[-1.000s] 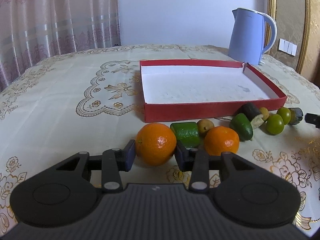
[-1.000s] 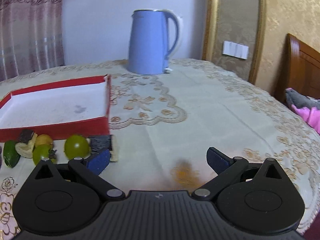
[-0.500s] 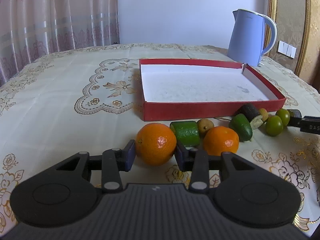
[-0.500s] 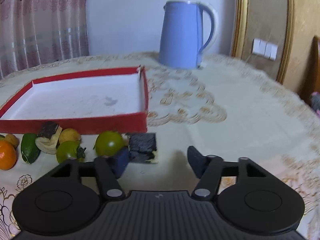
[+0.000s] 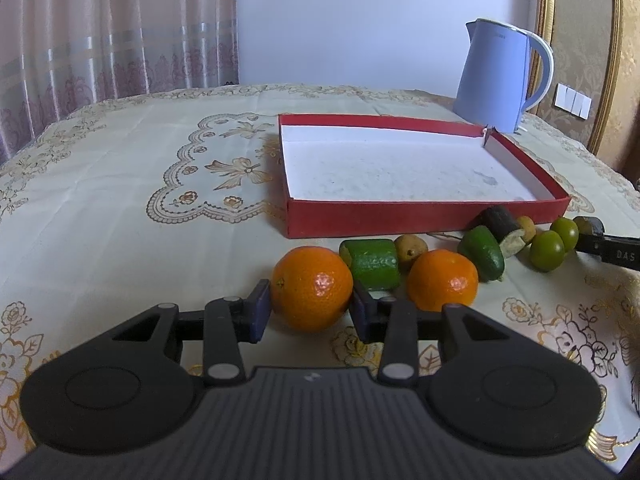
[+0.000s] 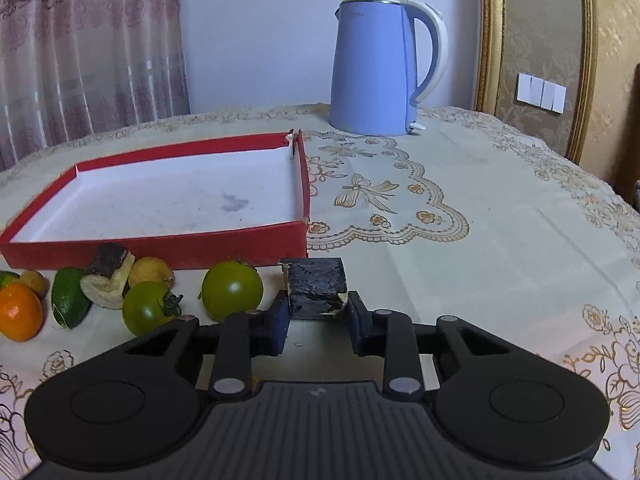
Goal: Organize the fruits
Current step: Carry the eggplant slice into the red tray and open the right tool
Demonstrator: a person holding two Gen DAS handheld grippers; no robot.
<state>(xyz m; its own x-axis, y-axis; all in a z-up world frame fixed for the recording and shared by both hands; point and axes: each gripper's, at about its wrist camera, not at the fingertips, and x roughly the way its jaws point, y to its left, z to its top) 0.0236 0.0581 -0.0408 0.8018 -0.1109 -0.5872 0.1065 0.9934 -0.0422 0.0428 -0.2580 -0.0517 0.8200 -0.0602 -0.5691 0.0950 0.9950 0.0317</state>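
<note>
**Both grippers close around fruit in front of the red tray**

A pink patterned curtain (image 5: pixel 100 32) hangs at far left behind the table, which is covered by a cream embroidered tablecloth (image 5: pixel 120 184). The left gripper (image 5: pixel 310 308) sits low over the cloth, level and pointing toward the tray, its two blue pads pressed against the sides of the near orange (image 5: pixel 312 289), which rests on the cloth. Just behind that orange lies a green cut fruit piece (image 5: pixel 372 262) with a small yellowish-brown fruit (image 5: pixel 410 246) beside it, then a second orange (image 5: pixel 443 280) close to the gripper's right finger. Further right come a green oval fruit (image 5: pixel 482 252), a dark-skinned cut piece (image 5: pixel 502 228) and two round green fruits (image 5: pixel 547 249).

All of this fruit lines the front wall of the red tray (image 5: pixel 400 216), whose white floor holds nothing.

At the row's right end, the right gripper (image 6: pixel 315 320) is held low and level, aimed toward the tray's right corner. Its jaws are narrowed around a dark blue-black block (image 6: pixel 316 288), the pads at its near corners; firm contact cannot be told. A round green fruit (image 6: pixel 232 290) sits just left of its left finger. A blue kettle (image 6: pixel 380 68) stands behind, well beyond the tray.
</note>
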